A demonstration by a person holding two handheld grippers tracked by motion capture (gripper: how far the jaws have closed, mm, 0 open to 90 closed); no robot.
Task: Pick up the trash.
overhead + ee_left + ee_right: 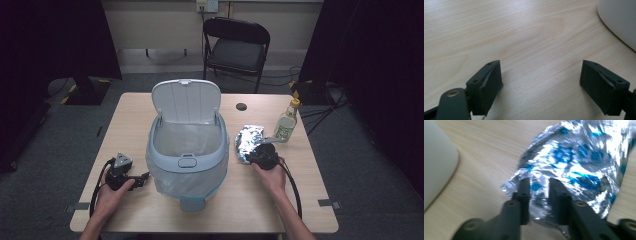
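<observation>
**Foil in the right jaws**

The right gripper [537, 195] holds its jaws narrow around a fold of the foil bag [579, 167], near the table's [125, 120] right edge. The left gripper [541, 82], jaws wide and empty, rests near the left edge beside the bin [186, 145].

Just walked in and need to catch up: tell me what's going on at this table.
A person works at a wooden table with a gripper in each hand. The right gripper has its jaws around the edge of a crumpled silver-and-blue foil wrapper lying beside an open, bag-lined trash bin; whether the pads are pressing on it is unclear. The left gripper rests open on the bare tabletop, holding nothing. A bottle stands behind the wrapper.
</observation>
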